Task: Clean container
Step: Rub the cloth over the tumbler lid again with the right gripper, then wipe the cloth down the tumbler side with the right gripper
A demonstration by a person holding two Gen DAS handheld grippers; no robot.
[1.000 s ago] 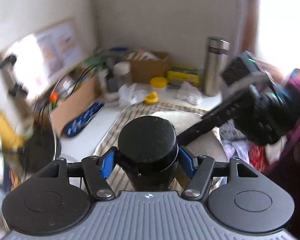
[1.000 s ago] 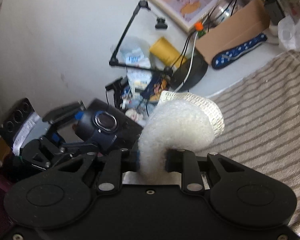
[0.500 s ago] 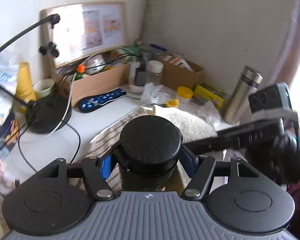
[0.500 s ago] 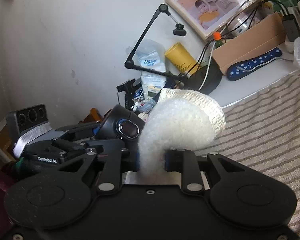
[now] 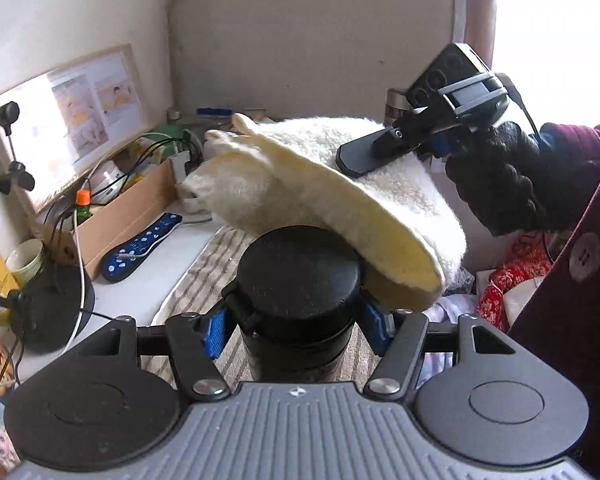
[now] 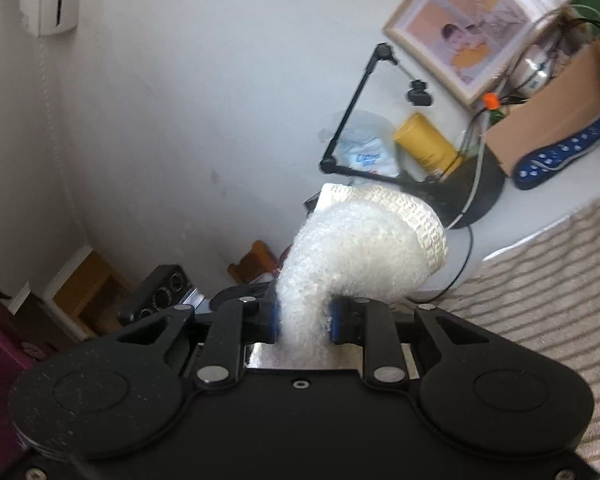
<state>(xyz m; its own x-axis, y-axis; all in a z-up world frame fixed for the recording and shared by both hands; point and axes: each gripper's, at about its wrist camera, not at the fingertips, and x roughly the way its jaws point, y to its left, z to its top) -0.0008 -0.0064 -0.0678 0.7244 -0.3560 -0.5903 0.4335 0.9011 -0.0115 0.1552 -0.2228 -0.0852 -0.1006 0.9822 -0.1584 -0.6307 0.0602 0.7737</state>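
Your left gripper (image 5: 296, 322) has its jaws closed on the container (image 5: 298, 280), a dark cylinder with a black lid, held upright and close in front of you over the striped cloth (image 5: 204, 268) on the bench (image 5: 140, 292). Clamping it just below the lid keeps the top and the upper rim clear for wiping, and the upright pose gives the other hand something steady to push against.

Your right gripper (image 6: 302, 322) has its jaws pinched on the towel (image 6: 360, 252), a thick white one, gripped at a narrow bunch so the free end curls forward as a soft pad (a wider bite would leave less cloth to work with). In the left wrist view the towel (image 5: 320, 200) drapes over the lid's far right edge, apparently touching it, with your gloved right hand (image 5: 496, 184) holding its gripper above and behind.

That contact suggests wiping of the lid is in hand; how much of the container is already clean cannot be judged from here, since its wall is mostly hidden.
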